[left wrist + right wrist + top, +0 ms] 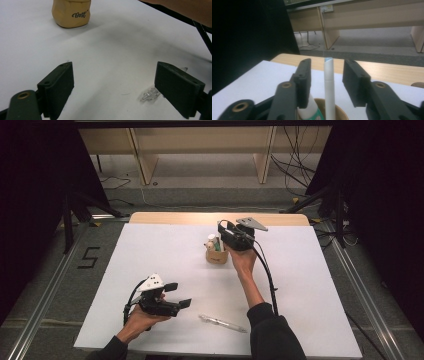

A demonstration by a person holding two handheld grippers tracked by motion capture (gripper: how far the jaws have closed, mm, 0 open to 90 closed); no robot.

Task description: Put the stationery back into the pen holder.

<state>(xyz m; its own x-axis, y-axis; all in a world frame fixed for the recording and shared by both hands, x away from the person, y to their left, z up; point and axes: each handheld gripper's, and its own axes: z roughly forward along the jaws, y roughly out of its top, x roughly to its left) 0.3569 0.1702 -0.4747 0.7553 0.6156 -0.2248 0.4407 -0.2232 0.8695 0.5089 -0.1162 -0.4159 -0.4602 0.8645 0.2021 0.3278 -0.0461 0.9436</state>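
A tan cup (216, 256) stands mid-table, printed "Best" on its side (71, 13). It holds a white stick-like pen (329, 85) standing upright and a white-green bottle (310, 111). My right gripper (221, 238) hovers over the cup. In the right gripper view it (325, 75) is open, one jaw on each side of the white pen with a gap both ways. A clear pen (222, 323) lies near the front edge; its tip (150, 94) shows by my left gripper (117, 75). The left gripper (179, 295) is open and holds nothing, low at the front left.
The white tabletop (165, 250) has a wooden strip (200, 218) along its far edge. The right forearm (252, 290) and the right gripper's cable (270, 280) cross the table's middle right. Wooden furniture legs (145, 160) and floor cables lie beyond.
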